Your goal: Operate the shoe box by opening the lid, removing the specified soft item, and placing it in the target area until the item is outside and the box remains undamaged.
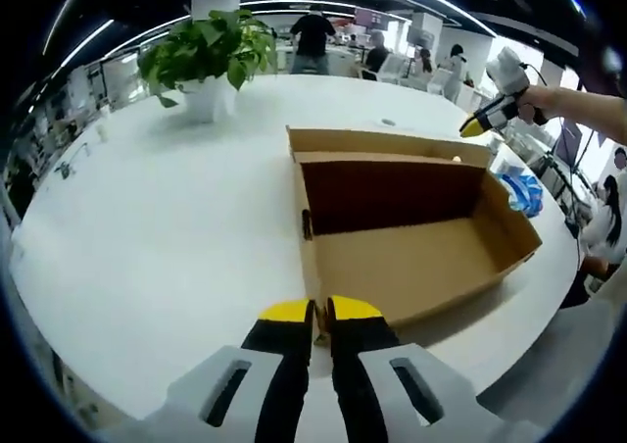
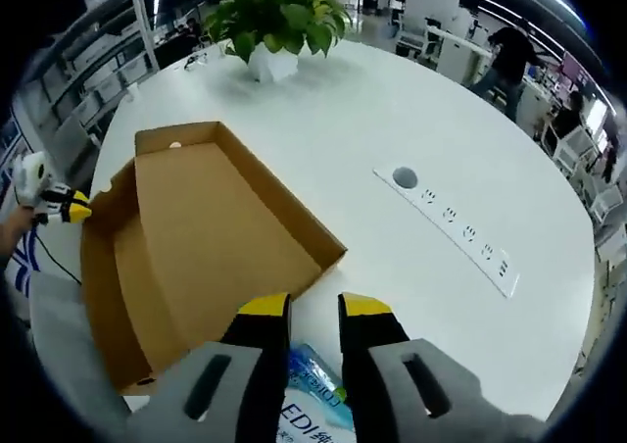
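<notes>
Box (image 2: 196, 257) open and empty at centre frame; my right hand-held gripper (image 2: 313, 311) pinches the blue packet (image 2: 312, 399); I lower it onto the bench (image 2: 411, 296) beside the box. Left hand-held gripper (image 1: 320, 314) nearly closed, empty.

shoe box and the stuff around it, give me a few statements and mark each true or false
1. The shoe box is open and nothing lies inside it. True.
2. The potted plant stands inside the box. False: it stands on the white table, apart from the box.
3. A blue and white packet sits between the right gripper fingers. True.
4. The left gripper is wide open. False: its fingers are nearly together, at the near edge of the box.
5. A power strip is set into the table. True.
</notes>
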Action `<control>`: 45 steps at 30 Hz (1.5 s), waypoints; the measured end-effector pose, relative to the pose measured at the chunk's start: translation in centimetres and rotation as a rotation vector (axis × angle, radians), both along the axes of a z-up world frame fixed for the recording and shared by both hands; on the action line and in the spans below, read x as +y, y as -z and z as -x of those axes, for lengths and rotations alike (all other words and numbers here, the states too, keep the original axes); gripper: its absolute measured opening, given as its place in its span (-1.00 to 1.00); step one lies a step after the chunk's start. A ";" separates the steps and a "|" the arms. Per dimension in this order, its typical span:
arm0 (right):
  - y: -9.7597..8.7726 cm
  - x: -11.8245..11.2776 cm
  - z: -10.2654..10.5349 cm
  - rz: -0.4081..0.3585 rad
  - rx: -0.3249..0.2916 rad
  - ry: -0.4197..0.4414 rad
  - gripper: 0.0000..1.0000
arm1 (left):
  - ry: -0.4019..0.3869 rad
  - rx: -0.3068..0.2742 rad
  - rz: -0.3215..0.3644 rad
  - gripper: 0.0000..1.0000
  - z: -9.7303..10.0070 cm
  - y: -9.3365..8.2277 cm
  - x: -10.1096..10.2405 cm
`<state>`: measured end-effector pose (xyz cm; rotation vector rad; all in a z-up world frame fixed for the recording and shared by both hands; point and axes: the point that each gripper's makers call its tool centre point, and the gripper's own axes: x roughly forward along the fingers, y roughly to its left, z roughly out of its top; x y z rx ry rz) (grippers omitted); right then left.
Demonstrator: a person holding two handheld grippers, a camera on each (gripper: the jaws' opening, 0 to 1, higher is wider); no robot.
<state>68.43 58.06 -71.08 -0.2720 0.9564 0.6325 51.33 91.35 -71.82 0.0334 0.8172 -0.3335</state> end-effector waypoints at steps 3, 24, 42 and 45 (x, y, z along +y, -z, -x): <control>0.7 0.2 0.0 0.002 0.012 0.025 -0.70 | -0.012 0.002 0.015 -0.94 0.0 0.0 0.1; 3.1 1.4 -0.1 -0.103 0.134 0.287 -0.87 | -0.018 0.014 0.010 -0.97 -0.1 0.2 0.3; 0.6 1.2 -0.3 -0.139 0.066 0.348 -0.97 | -0.025 0.027 0.013 -0.99 0.1 0.3 0.2; 0.0 1.3 -0.4 -0.155 0.057 0.354 -0.97 | -0.024 0.029 0.013 -0.99 0.1 0.2 0.1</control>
